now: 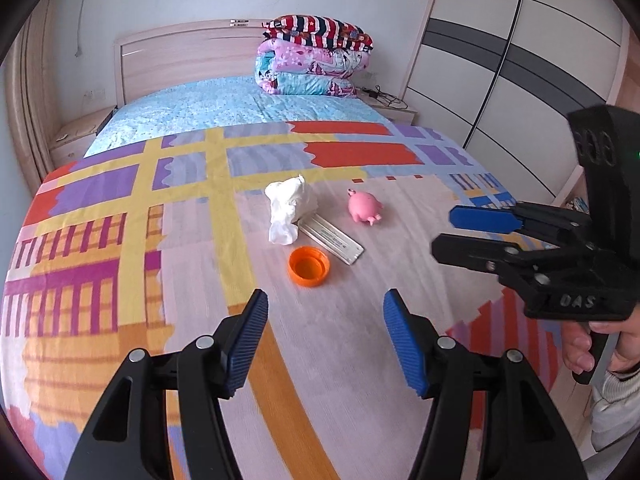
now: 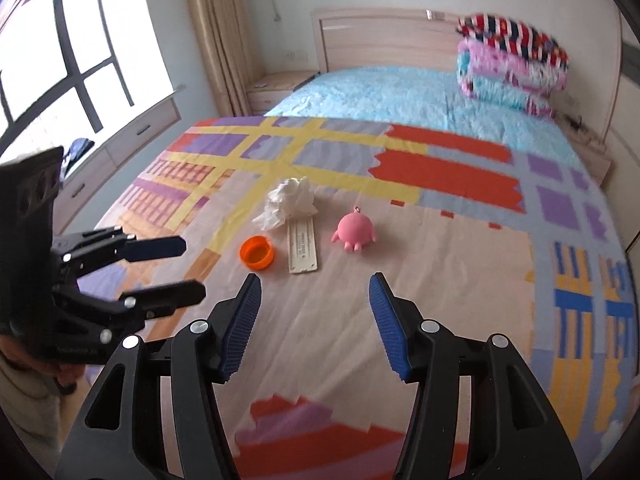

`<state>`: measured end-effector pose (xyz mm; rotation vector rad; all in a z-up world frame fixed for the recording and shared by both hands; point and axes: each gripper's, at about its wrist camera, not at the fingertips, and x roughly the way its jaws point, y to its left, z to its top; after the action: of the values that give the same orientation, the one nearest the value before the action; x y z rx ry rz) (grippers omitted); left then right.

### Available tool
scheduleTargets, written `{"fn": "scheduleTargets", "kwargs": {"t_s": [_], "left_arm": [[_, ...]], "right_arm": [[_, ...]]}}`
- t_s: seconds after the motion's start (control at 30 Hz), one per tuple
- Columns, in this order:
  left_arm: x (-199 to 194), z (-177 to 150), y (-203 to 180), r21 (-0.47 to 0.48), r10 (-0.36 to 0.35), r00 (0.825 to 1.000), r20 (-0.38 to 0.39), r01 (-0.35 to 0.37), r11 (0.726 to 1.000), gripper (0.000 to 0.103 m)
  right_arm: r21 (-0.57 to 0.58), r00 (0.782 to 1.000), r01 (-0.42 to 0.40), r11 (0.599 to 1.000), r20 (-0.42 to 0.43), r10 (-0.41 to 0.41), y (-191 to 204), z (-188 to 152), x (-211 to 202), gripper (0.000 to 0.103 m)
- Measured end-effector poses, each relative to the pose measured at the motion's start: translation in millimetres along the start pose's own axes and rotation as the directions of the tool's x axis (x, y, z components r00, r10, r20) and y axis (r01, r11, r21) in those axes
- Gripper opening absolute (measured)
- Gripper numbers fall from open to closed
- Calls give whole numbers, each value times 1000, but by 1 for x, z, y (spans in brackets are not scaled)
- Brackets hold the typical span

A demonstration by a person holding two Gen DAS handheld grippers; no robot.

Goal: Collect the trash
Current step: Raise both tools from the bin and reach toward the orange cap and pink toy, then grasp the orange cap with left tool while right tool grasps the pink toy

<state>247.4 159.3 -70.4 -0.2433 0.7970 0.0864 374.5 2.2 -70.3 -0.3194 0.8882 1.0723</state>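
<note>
On the patterned bedspread lie a crumpled white tissue [image 1: 289, 208] [image 2: 287, 202], an orange bottle cap [image 1: 309, 266] [image 2: 257, 253], a flat white wrapper strip [image 1: 334, 238] [image 2: 302, 249] and a pink pig toy [image 1: 363, 207] [image 2: 355, 231]. My left gripper [image 1: 325, 339] is open and empty, just short of the cap. It also shows in the right wrist view [image 2: 191, 269]. My right gripper [image 2: 315, 325] is open and empty, short of the wrapper and the pig. It shows at the right of the left wrist view [image 1: 442, 233].
Folded quilts [image 1: 314, 58] [image 2: 514, 68] are stacked at the headboard. A wardrobe [image 1: 520, 60] stands right of the bed. A window [image 2: 52, 48] and low drawers [image 2: 120, 140] are on the left. Nightstands [image 2: 276, 86] flank the bed.
</note>
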Motion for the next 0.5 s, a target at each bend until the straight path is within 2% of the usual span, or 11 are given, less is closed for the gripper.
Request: {"fn": "scheduleTargets", "kwargs": {"t_s": [0.5], "left_arm": [[47,13,15,-34,46,998,-40,-48,998,58]], "right_arm": [[10,997,63,998,-43,-63,-18,22,55,56]]}}
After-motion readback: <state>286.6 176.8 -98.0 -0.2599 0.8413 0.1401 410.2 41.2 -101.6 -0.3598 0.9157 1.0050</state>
